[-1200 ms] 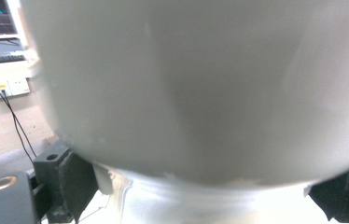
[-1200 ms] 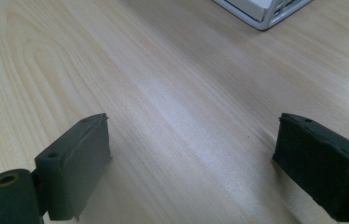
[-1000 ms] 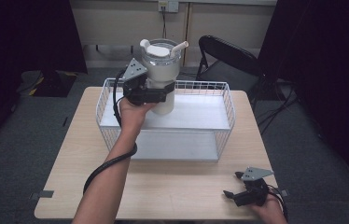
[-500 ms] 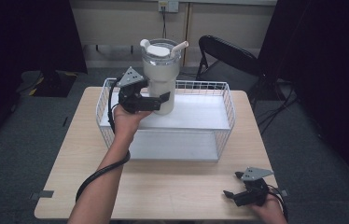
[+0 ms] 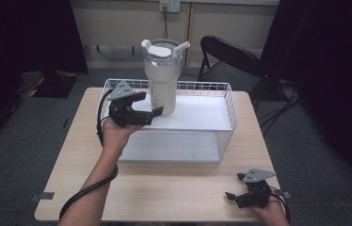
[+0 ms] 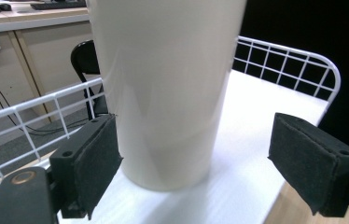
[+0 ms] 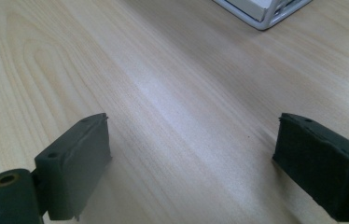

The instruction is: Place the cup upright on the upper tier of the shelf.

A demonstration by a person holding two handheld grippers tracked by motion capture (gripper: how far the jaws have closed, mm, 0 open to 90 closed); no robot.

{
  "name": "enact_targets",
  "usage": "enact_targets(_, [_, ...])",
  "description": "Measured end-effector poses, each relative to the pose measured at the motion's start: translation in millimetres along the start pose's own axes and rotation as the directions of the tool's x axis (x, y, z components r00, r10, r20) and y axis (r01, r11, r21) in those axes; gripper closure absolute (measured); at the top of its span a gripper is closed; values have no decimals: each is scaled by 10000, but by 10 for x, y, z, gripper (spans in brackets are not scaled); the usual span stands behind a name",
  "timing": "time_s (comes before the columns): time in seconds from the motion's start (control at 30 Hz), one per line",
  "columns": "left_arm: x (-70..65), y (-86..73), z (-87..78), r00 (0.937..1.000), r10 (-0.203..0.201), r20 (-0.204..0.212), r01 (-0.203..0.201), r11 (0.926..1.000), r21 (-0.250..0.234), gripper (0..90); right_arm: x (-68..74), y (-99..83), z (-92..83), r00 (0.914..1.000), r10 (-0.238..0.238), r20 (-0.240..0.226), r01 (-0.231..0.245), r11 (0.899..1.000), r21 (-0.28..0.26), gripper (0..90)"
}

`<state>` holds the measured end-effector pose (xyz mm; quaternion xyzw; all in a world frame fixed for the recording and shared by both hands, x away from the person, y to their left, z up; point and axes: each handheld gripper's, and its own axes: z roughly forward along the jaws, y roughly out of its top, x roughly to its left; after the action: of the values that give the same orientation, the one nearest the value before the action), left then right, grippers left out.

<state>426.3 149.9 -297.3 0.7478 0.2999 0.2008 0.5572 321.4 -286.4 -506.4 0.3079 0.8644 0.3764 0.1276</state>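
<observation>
Smooth cream plastic or metal, the big cup (image 5: 163,80) stands upright in the white wire basket (image 5: 228,101) on the table (image 5: 174,188). It looks heavy and slippery. My left claw (image 6: 196,161) is wide open around its bottom, one pad (image 6: 91,163) touching it. I should squeeze low, where it is thin. My right claw (image 7: 191,168) rests open on the wood.

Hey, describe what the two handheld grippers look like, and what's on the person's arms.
Both the left gripper and right gripper are black, each topped by a grey three-cornered plate, with a black cable trailing off. Their fingers are blocky black pads. The forearms are bare, no sleeves.
</observation>
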Motion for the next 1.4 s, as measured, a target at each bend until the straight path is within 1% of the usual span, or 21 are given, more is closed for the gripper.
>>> enact_targets(0.1, [-11, -34, -43, 10000, -45, 77, 45, 10000, 54, 156, 0, 0, 0, 10000, -1, -3, 1, 10000, 0, 97])
enact_targets(0.2, [-24, -54, -78, 9999, 5, 152, -7, 10000, 92, 157, -2, -1, 0, 10000, -25, -7, 25, 10000, 6, 97])
enact_targets(0.3, [-26, -76, -115, 9998, -73, 186, 71, 9999, 109, 156, -2, 0, 0, 10000, -31, -3, 31, 10000, 10, 97])
enact_targets(0.4, [-36, -98, -147, 9998, -92, 187, 88, 9997, 234, 156, -2, -1, 0, 10000, -30, -3, 30, 10000, 9, 97])
enact_targets(0.5, [-54, -118, -180, 9996, -168, 216, 163, 9996, 227, 157, -1, 0, 0, 10000, -27, -3, 27, 10000, 11, 97])
enact_targets(0.57, [-67, -132, -200, 9997, -117, 236, 110, 9995, 299, 156, -1, -1, 0, 10000, -25, -4, 25, 10000, 8, 97])
enact_targets(0.67, [-87, -154, -231, 9995, -163, 257, 152, 9990, 415, 158, -1, -1, 0, 10000, -28, -3, 28, 10000, 9, 97])
enact_targets(0.7, [-98, -165, -244, 9994, -162, 296, 151, 9992, 373, 158, -2, -1, 0, 10000, -30, -5, 30, 10000, 9, 97])
enact_targets(0.83, [-135, -207, -281, 9994, -62, 353, 48, 9992, 384, 158, -2, -1, 0, 10000, -28, -4, 28, 10000, 7, 98])
enact_targets(1.0, [-179, -279, -319, 9989, -109, 461, 89, 9990, 447, 158, -1, 0, 0, 10000, -28, -3, 28, 10000, 10, 97])
enact_targets(1.1, [-213, -319, -335, 9991, 69, 416, -95, 9980, 628, 158, -2, -1, 0, 10000, -28, -4, 28, 10000, 9, 97])
enact_targets(1.13, [-220, -330, -339, 9990, 70, 435, -98, 9979, 641, 158, -1, 0, 0, 10000, -23, -4, 23, 10000, 10, 97])
enact_targets(1.23, [-248, -377, -343, 9984, 62, 560, -101, 9974, 710, 158, -1, 0, 0, 10000, -26, -3, 26, 10000, 9, 98])
enact_targets(1.4, [-313, -489, -338, 9966, -96, 824, 33, 9971, 762, 158, -1, 0, 0, 10000, -27, -3, 27, 10000, 9, 98])
